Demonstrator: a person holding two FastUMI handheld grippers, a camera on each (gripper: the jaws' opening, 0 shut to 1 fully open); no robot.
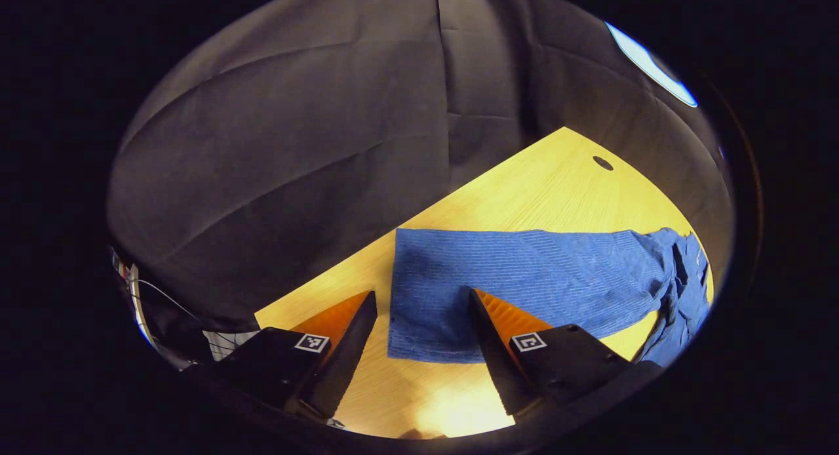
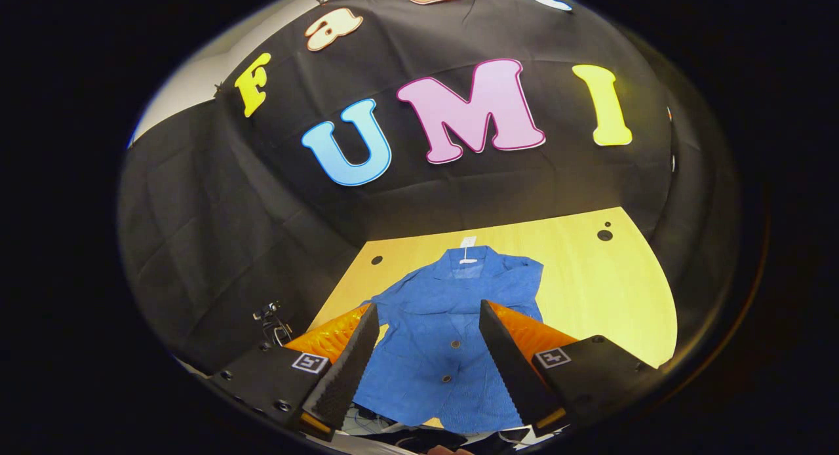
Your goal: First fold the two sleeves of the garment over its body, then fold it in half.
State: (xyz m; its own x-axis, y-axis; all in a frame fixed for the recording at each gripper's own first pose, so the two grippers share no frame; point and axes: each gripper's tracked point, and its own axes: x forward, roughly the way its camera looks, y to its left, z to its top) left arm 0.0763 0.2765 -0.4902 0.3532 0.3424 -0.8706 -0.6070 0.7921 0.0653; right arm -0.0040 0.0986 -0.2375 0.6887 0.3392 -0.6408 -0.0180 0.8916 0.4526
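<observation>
Blue ribbed garment (image 2: 452,324) lies flat on the yellow wooden surface (image 2: 590,278), collar and white tag (image 2: 467,243) at the far end | left tool (image 1: 423,311) held above a spread sleeve (image 1: 511,278), fingers apart, empty | right tool (image 2: 426,324) over the buttoned front, fingers apart, empty | tag writing unreadable

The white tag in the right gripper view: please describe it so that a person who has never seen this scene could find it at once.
Find the light wooden table in front of the black cloth wall. A blue buttoned shirt lies flat on it, collar toward the wall. The white tag sits at that collar, at the shirt's far end, the only white piece on the blue cloth, unlike the small dark buttons down its front.
</observation>
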